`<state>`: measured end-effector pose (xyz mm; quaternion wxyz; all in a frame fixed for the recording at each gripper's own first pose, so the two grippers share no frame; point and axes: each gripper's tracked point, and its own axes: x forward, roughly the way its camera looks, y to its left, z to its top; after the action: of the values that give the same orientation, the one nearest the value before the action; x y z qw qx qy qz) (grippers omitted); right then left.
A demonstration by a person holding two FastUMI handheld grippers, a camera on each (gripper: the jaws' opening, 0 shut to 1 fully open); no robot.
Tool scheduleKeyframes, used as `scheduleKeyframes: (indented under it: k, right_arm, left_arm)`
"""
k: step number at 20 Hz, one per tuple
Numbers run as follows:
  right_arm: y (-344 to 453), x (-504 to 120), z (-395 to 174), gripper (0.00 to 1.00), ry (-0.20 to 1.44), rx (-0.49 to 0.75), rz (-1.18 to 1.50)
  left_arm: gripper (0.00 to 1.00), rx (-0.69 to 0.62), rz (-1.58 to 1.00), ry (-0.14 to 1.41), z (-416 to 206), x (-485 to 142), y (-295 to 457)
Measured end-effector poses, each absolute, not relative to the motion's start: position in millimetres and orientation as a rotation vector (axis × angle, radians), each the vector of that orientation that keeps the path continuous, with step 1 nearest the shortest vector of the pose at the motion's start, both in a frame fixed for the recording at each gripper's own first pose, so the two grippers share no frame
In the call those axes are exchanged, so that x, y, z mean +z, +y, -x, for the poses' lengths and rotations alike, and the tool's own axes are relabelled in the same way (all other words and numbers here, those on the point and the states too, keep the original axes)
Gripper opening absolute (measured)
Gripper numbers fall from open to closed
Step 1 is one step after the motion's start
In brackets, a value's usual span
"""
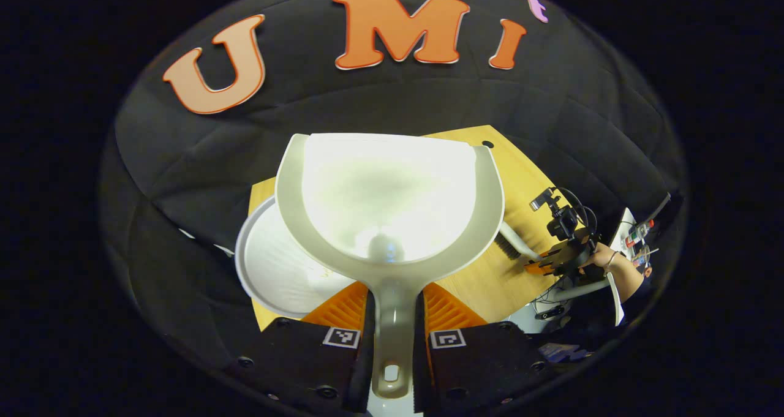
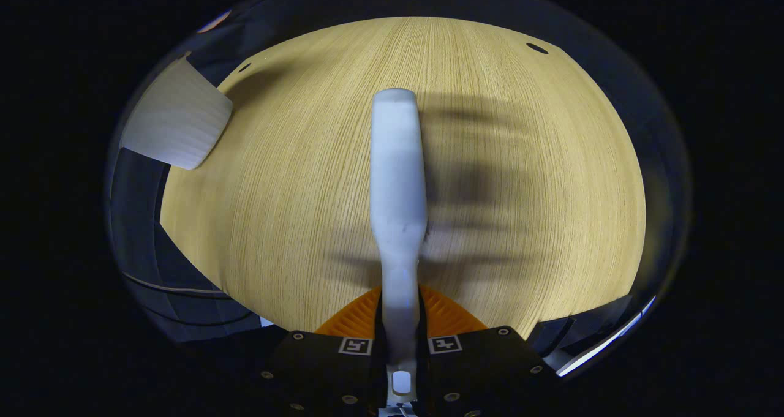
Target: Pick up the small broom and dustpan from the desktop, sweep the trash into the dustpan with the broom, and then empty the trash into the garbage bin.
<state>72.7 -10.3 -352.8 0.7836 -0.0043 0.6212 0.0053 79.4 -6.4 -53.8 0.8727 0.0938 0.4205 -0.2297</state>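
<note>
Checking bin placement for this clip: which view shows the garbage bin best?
The left gripper view: the garbage bin shows its open top and round rim, partly hidden behind the dustpan. The right gripper view catches just its ribbed white side at the desk's far left corner.

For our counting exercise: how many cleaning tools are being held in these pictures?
2. The dustpan is clamped by its handle in the left hand-held gripper, above the bin. The broom is clamped in the right hand-held gripper, over the desktop.
</note>
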Motion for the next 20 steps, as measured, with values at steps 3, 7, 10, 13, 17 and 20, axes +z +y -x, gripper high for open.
scheduleKeyframes:
  k: [3, 7, 10, 13, 17, 20]
  right_arm:
    - [-10, -350, -72, 0.18, 1.321, 0.011, -0.013]
    - [-16, -346, -75, 0.18, 1.304, -0.008, -0.020]
    - [-28, -346, -75, 0.18, 1.296, -0.029, -0.032]
    - [-37, -344, -78, 0.18, 1.295, -0.035, -0.033]
    - [-39, -343, -84, 0.18, 1.287, -0.049, -0.025]
    - [-38, -344, -86, 0.18, 1.292, -0.050, -0.024]
  left_arm:
    - [0.27, -0.538, -0.163, 0.905, -68, -73, -43]
    - [0.27, -0.569, -0.120, 0.974, -52, -121, -77]
    - [0.28, -0.508, -0.101, 1.020, -46, -166, -95]
    - [0.27, -0.415, -0.107, 1.044, -44, -221, -96]
    - [0.28, -0.334, -0.010, 1.113, -31, -271, -95]
    - [0.28, -0.279, 0.006, 1.121, -31, -294, -90]
